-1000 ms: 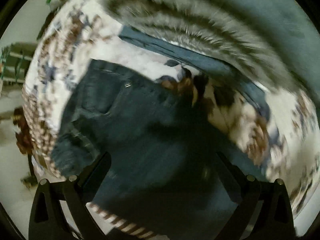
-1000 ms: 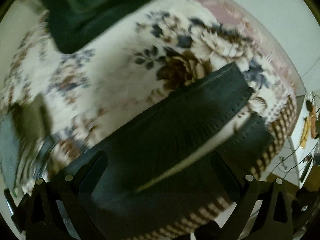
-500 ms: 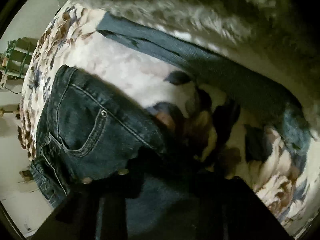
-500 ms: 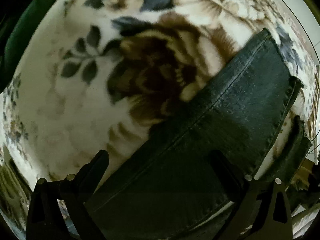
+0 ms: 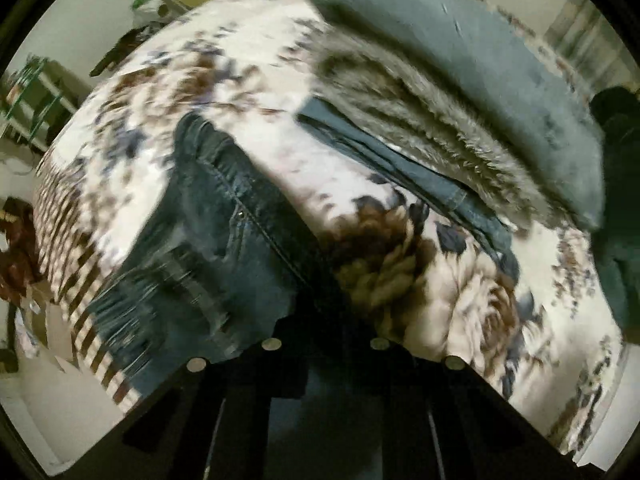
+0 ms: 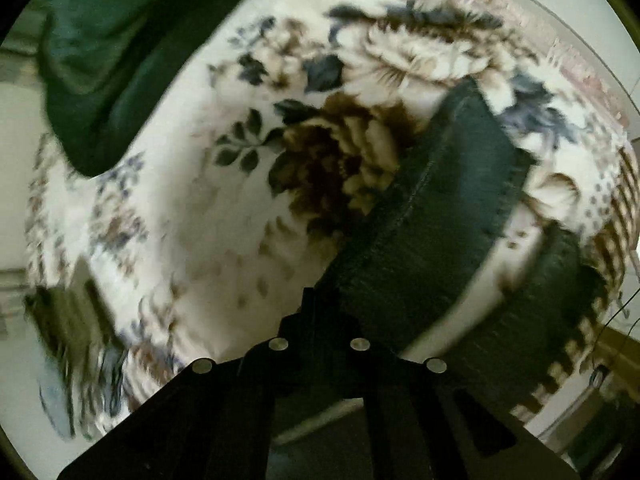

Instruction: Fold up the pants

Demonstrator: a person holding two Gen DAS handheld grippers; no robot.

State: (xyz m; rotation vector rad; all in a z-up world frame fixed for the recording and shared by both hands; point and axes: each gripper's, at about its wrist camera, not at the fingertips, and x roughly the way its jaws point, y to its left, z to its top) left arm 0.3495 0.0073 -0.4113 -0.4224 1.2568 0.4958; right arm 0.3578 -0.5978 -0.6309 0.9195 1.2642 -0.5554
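Observation:
Dark blue jeans [image 5: 224, 224] lie on a floral blanket [image 5: 248, 92]; their waist, pocket and rivet show at left in the left wrist view. My left gripper [image 5: 326, 320] is shut on the jeans' edge and lifts it. In the right wrist view a jeans leg [image 6: 436, 216] runs up to the right to its frayed hem, and the other leg [image 6: 556, 280] lies beside it. My right gripper [image 6: 320, 312] is shut on the leg's edge and holds it above the floral blanket [image 6: 200, 208].
A grey fur-trimmed garment [image 5: 420, 112] and a teal cloth [image 5: 480, 40] lie at the back of the bed over another denim piece [image 5: 400, 160]. A dark green garment [image 6: 120, 60] lies at upper left. The bed's striped edge [image 5: 68, 240] borders the floor.
Both grippers went from open above the jeans to shut on the fabric. They have since risen, lifting the jeans' edge off the blanket.

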